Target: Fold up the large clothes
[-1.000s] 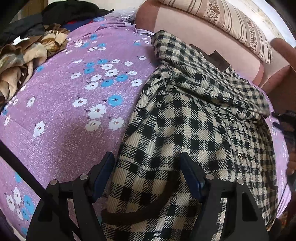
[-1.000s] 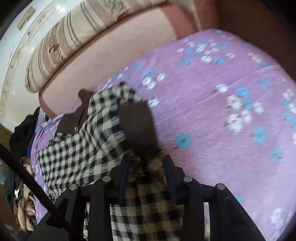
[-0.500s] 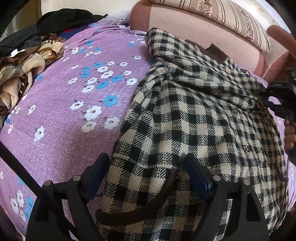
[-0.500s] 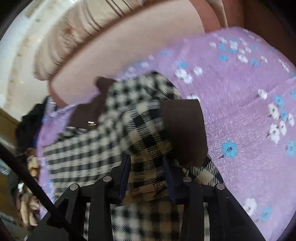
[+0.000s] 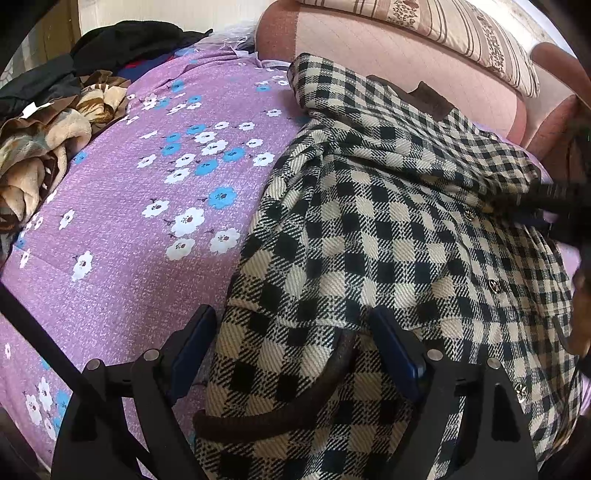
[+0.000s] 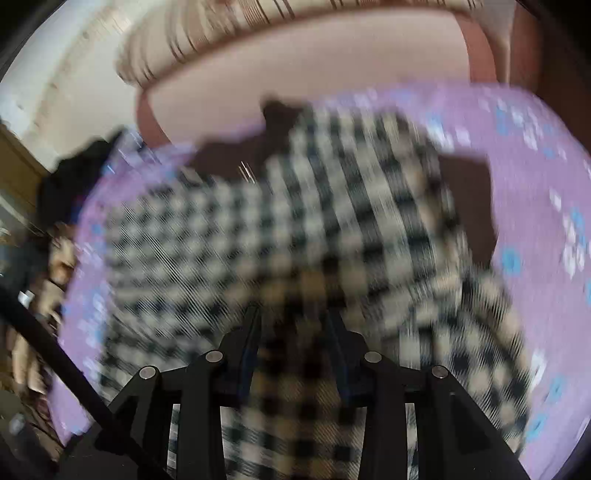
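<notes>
A black-and-cream checked coat (image 5: pixel 388 221) with brown trim lies on a purple flowered bedsheet (image 5: pixel 147 221). My left gripper (image 5: pixel 295 339) is open, its fingers wide apart around a fold of the coat's near edge with the brown trim. My right gripper (image 6: pixel 293 325) is shut on the coat (image 6: pixel 295 221), holding a sleeve lifted over the coat's body; that view is blurred by motion. The right gripper also shows in the left wrist view (image 5: pixel 554 206) at the coat's right side.
A pink headboard (image 5: pixel 406 55) and a striped pillow (image 5: pixel 461 33) are behind the coat. A pile of brown and black clothes (image 5: pixel 48 129) lies at the sheet's far left. Bare sheet spreads left of the coat.
My right gripper has carried the sleeve up and leftward over the coat's body. My left gripper has stayed open at the near edge, with the view shifting slightly closer.
</notes>
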The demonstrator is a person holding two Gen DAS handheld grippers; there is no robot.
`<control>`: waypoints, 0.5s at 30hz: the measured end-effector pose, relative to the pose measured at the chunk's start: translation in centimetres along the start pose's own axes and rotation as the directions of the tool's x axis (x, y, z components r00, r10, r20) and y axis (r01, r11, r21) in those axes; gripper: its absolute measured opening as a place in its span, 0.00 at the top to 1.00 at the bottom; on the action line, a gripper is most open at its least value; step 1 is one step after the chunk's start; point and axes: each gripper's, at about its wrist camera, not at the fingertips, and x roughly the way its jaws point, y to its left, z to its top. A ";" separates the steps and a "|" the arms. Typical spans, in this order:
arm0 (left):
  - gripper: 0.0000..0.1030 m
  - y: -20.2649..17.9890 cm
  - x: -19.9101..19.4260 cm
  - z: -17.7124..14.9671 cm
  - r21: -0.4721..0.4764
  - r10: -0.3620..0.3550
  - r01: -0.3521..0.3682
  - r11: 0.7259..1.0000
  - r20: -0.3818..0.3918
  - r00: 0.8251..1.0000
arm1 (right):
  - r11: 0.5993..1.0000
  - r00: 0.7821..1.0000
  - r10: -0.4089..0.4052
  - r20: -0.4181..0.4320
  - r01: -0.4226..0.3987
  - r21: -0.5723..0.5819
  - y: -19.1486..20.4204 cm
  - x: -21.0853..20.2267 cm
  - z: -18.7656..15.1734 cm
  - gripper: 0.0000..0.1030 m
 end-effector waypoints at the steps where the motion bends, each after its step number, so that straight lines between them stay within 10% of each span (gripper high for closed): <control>1: 0.18 0.0 -0.1 -0.1 0.004 0.004 -0.004 1.000 0.002 1.000 | 1.000 0.999 -0.011 -0.040 0.012 0.028 -0.8 0.7 -1.1 0.62; 15: 0.18 -2.8 -7.6 -4.3 0.071 0.074 -0.093 0.993 0.242 0.968 | 0.998 0.988 0.018 0.151 -0.028 0.064 -7.9 -12.0 -16.1 0.47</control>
